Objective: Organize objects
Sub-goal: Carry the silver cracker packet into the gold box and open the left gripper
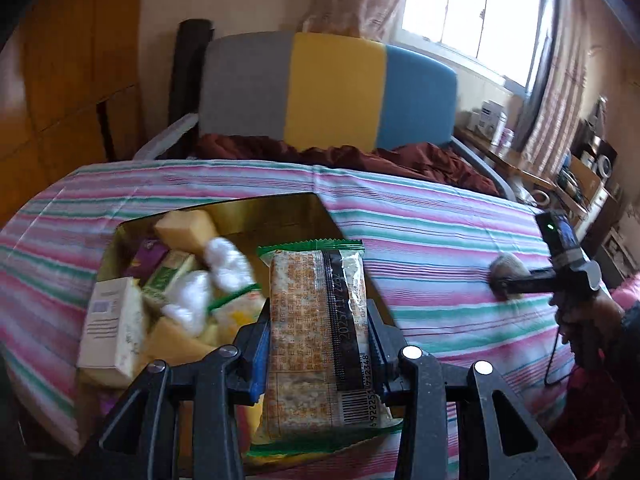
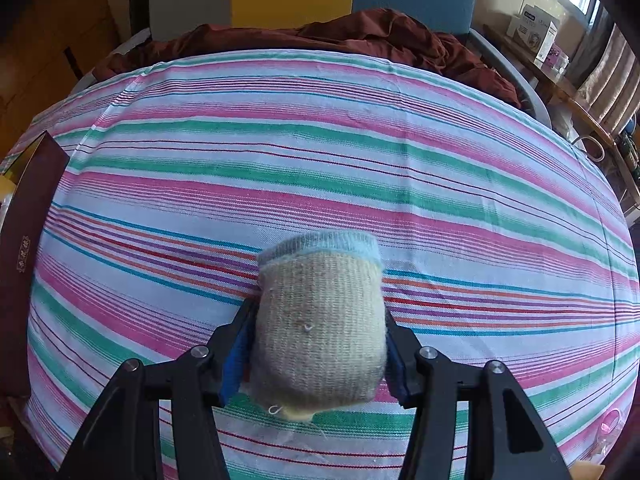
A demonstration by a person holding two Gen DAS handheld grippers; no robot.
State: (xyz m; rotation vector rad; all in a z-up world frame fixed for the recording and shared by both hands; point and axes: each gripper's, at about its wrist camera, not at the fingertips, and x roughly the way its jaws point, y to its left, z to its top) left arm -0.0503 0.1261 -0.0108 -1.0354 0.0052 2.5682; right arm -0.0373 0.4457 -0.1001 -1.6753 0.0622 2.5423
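Over the striped sheet (image 2: 360, 152), left gripper (image 1: 318, 332) clamps a cracker packet (image 1: 316, 320).

A lived-in room of a home, most likely a bedroom. A wide surface covered by a striped cloth (image 2: 320, 152) in pink, green and white fills the near ground. On its far edge lies a crumpled dark red blanket (image 2: 360, 40). Behind that stands a padded backrest (image 1: 328, 92) in grey, yellow and blue panels. At far left are wooden cupboard doors (image 1: 72, 80). At far right a bright window (image 1: 476, 8) with patterned curtains (image 1: 560, 92) lights a cluttered wooden side table (image 1: 520, 160) holding small boxes and jars.
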